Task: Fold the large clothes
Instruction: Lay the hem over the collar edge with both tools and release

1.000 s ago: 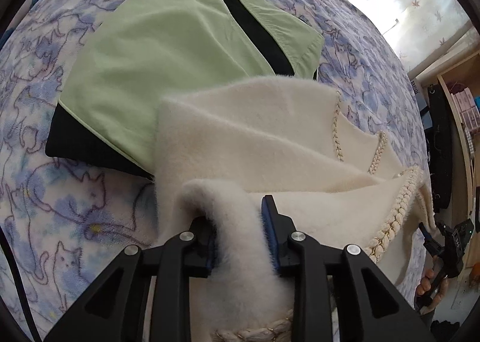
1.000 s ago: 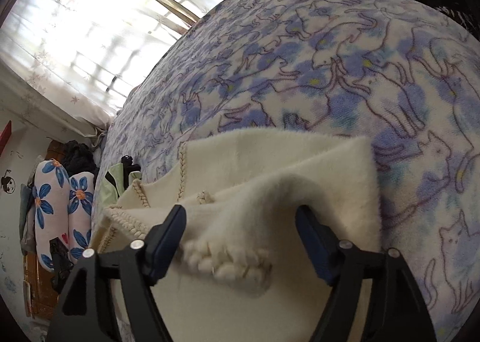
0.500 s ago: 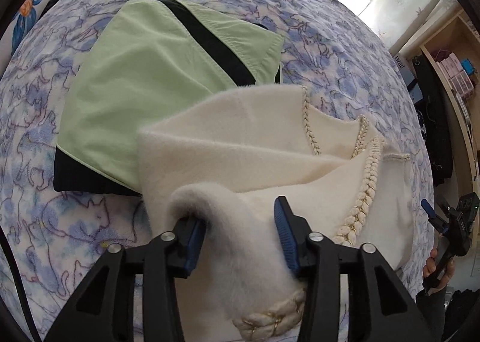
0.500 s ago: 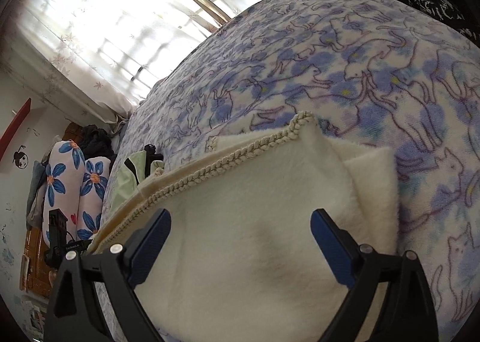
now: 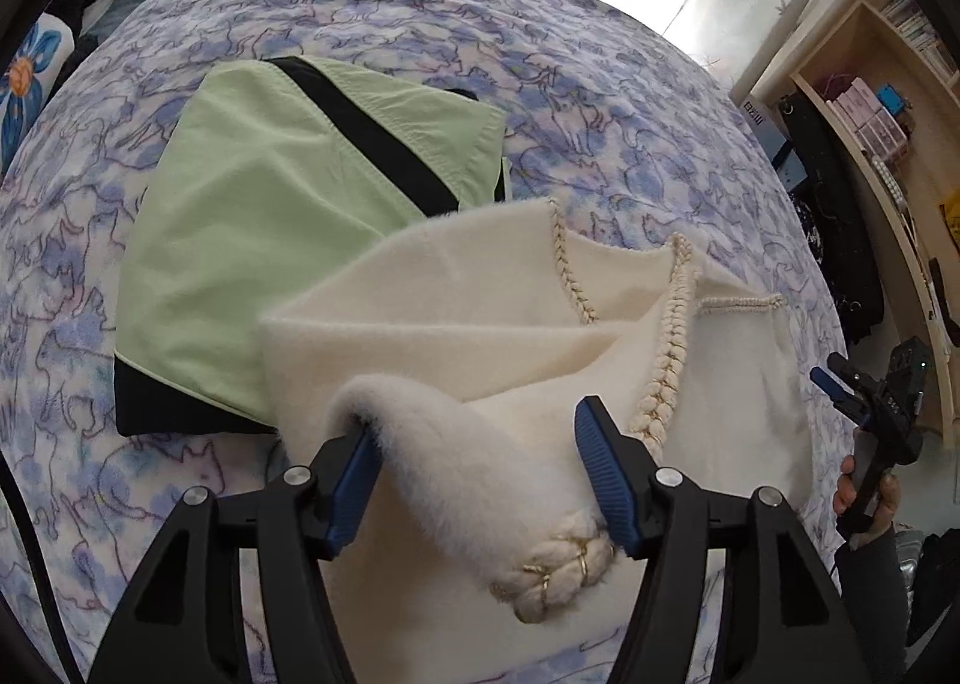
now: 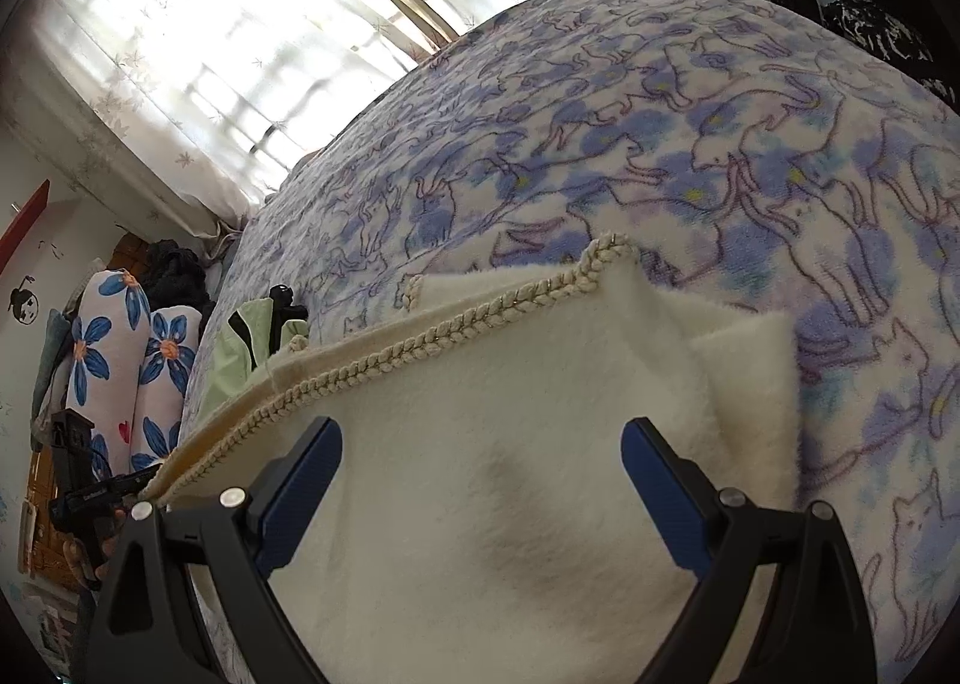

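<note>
L claw (image 5: 480, 474): jaws spread wide, a fuzzy roll of the cream coat (image 5: 456, 324) lying loose between the blue pads (image 5: 354, 480), not pinched. The roll drapes over the near end w/ a braided trim knot hanging at the bottom. Looks like the fold has just been laid and the claw is letting it sit, prob so the fabric settles w/o being dragged back.

R claw (image 6: 480, 480): also wide, pads either side of flat cream fabric but not touching it as far as I can tell; it hovers just above the coat's top layer. In the L view it shows far right, off the coat, held in the person's hand (image 5: 864, 498).

Coat itself: on the bed (image 6: 750, 114), near side, folded into layers, braid trim (image 6: 432, 342) running diagonally along the upper edge, a lower layer peeking out at right. Its far-left corner overlaps a green jacket (image 5: 288, 216) w/ black stripe, already folded flat on the cat-print cover.

Further out: floral pillows (image 6: 126, 360) left of the bed, curtained window (image 6: 252, 24) far side, shelves (image 5: 888, 102) at right.

Judgement: one fold done; next likely a tidy-up or another fold. Thick pile may spring open.
</note>
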`<state>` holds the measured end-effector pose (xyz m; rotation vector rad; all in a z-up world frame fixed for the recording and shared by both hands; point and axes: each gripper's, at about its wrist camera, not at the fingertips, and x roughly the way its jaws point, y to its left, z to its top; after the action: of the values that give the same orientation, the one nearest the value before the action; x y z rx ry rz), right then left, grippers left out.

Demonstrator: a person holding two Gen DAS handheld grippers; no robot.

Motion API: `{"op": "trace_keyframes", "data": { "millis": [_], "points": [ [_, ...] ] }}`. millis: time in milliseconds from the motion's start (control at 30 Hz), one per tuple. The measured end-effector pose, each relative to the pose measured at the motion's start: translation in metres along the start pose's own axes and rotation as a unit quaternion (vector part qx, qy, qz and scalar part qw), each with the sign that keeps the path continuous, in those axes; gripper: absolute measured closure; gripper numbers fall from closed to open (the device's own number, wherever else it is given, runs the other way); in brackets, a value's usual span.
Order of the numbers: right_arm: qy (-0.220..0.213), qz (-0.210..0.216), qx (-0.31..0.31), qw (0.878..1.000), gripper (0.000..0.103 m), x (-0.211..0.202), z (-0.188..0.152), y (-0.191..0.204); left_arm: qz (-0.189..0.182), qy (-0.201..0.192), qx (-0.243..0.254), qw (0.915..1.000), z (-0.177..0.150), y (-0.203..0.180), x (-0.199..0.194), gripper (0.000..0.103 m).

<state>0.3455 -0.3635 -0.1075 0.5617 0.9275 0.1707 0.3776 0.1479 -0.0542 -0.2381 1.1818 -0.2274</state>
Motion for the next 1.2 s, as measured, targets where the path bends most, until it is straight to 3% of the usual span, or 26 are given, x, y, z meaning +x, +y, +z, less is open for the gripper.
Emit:
{"op": "trace_keyframes", "data": {
  "millis": [167, 267, 300, 333, 367, 467, 700, 900, 1033, 1100, 1167, 1200],
  "points": [
    [-0.001, -0.018, -0.001, 1.000, 0.008, 0.009, 0.001, -0.007, 0.002, 0.002, -0.009, 1.0000, 0.003, 0.004, 0.005, 0.040],
    [-0.004, -0.016, 0.009, 1.000, 0.008, 0.011, 0.003, -0.014, -0.024, -0.021, -0.010, 0.9994, 0.006, 0.004, -0.008, 0.038],
    [-0.005, -0.017, 0.010, 1.000, 0.008, 0.011, 0.003, -0.015, -0.017, -0.032, -0.004, 0.9993, 0.007, 0.003, -0.013, 0.033],
    [-0.006, -0.020, 0.010, 1.000, 0.008, 0.012, 0.004, -0.016, -0.005, -0.047, 0.004, 0.9989, 0.009, 0.002, -0.018, 0.011],
    [-0.007, -0.024, 0.009, 1.000, 0.008, 0.012, 0.005, -0.017, 0.013, -0.066, 0.013, 0.9977, 0.010, 0.000, -0.025, 0.001],
    [-0.011, -0.029, 0.010, 0.999, 0.008, 0.014, 0.008, -0.020, 0.036, -0.089, 0.026, 0.9950, 0.015, 0.000, -0.032, 0.001],
    [-0.011, -0.072, -0.020, 0.997, 0.008, 0.024, 0.017, -0.028, 0.129, -0.051, 0.083, 0.9868, 0.009, 0.008, 0.021, 0.001],
    [0.001, -0.110, -0.075, 0.991, 0.008, 0.037, 0.023, -0.036, 0.167, -0.012, 0.085, 0.9822, 0.007, 0.028, 0.077, 0.020],
    [0.017, -0.127, -0.102, 0.986, 0.010, 0.051, 0.026, -0.038, 0.164, -0.040, 0.081, 0.9823, 0.006, 0.029, 0.084, 0.023],
    [0.020, -0.133, -0.111, 0.985, 0.015, 0.059, 0.028, -0.039, 0.157, -0.049, 0.087, 0.9825, 0.005, 0.028, 0.085, 0.034],
    [0.020, -0.125, -0.108, 0.986, 0.035, 0.065, 0.032, -0.041, 0.151, -0.049, 0.093, 0.9829, 0.004, 0.022, 0.085, 0.063],
    [0.022, -0.116, -0.101, 0.988, 0.042, 0.069, 0.034, -0.043, 0.162, -0.050, 0.098, 0.9806, 0.003, 0.019, 0.086, 0.072]
  ]
}}
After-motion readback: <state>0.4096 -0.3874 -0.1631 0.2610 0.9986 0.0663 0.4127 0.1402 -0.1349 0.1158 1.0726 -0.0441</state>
